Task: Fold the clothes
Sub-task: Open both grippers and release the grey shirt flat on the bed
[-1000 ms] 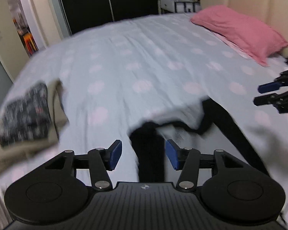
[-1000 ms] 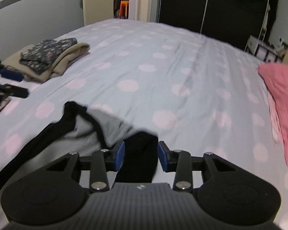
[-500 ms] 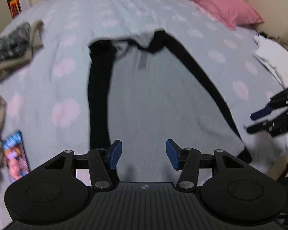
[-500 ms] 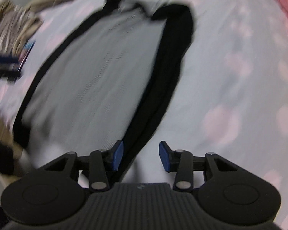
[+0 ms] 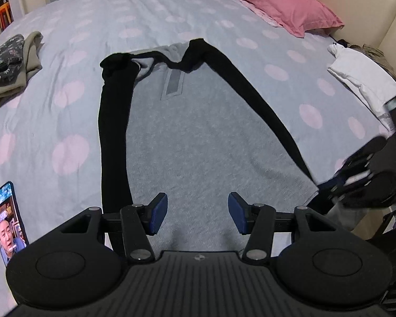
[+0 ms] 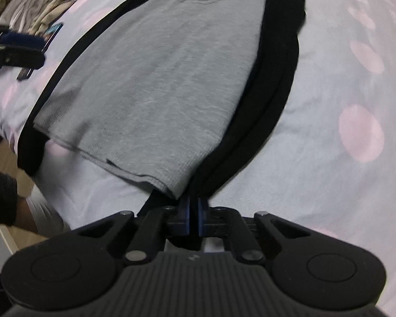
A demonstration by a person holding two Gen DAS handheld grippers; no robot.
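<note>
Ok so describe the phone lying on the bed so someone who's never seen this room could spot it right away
Start at the bed with the pale polka-dot sheet and find the grey shirt with black sleeves spread across it. The phone lies flat near the bed's edge, beyond the shirt's left sleeve. Its lit, colourful screen marks it out from the fabric around it.

Bed [image 5: 150, 18], pink-dotted sheet: grey-black shirt [image 5: 198, 132] spread flat, pink pillow [image 5: 279, 2], phone [image 5: 6, 216], folded clothes [image 5: 10, 63].
</note>
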